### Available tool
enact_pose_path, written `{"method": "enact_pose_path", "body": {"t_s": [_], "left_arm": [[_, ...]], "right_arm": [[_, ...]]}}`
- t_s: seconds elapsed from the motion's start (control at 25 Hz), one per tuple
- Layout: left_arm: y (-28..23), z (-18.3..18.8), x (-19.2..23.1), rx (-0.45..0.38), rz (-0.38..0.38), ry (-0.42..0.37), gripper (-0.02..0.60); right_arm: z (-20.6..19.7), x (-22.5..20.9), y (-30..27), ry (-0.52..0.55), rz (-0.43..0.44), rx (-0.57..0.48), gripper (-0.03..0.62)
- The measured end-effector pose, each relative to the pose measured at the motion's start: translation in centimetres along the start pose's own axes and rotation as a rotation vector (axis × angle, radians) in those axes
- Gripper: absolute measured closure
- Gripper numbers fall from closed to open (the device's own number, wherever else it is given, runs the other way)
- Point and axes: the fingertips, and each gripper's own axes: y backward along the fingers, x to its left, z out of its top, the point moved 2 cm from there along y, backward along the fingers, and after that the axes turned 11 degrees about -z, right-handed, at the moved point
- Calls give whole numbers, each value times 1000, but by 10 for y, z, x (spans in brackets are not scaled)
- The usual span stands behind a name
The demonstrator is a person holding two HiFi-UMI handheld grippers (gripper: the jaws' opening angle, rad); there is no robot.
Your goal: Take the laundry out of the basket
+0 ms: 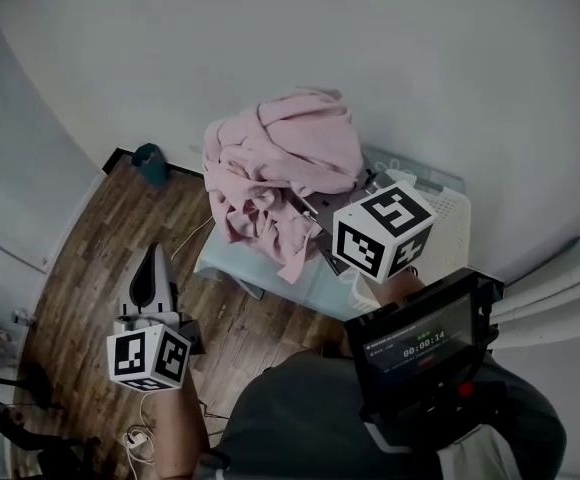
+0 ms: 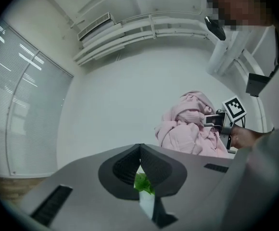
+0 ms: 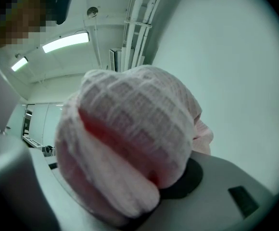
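A bundle of pink laundry (image 1: 280, 168) hangs lifted above the white lattice basket (image 1: 448, 218) and a pale blue surface (image 1: 232, 260). My right gripper (image 1: 322, 218), with its marker cube behind it, is shut on the bundle's lower right side. In the right gripper view the pink waffle cloth (image 3: 130, 143) fills the space between the jaws and hides their tips. The left gripper view shows the same bundle (image 2: 190, 126) from the side. My left gripper (image 1: 153, 260) is held low at the left over the wood floor, shut and empty, with its pads (image 2: 151, 160) meeting at the tip.
A teal object (image 1: 151, 162) sits on the wood floor (image 1: 90, 268) by the wall. White cables (image 1: 138, 438) lie on the floor near the person's feet. A timer screen (image 1: 420, 343) hangs at the person's chest. A pale wall curves behind the basket.
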Motion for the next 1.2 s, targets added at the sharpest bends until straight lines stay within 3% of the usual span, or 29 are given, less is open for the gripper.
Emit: {"method": "enact_pose_path", "body": {"t_s": [0.12, 0.24, 0.56, 0.84, 1.2], "left_arm": [[68, 41, 66, -33, 75, 32, 572], [133, 58, 117, -65, 141, 49, 572], [272, 73, 171, -70, 297, 46, 572], [276, 50, 180, -53, 406, 33, 572], [260, 39, 190, -48, 444, 58, 572]], "right_arm": [[25, 99, -40, 28, 75, 32, 344], [29, 184, -62, 35, 145, 44, 344], [15, 333, -68, 26, 301, 70, 344], [-31, 339, -89, -9, 396, 100, 344], [-63, 340, -104, 13, 442, 147, 342]]}}
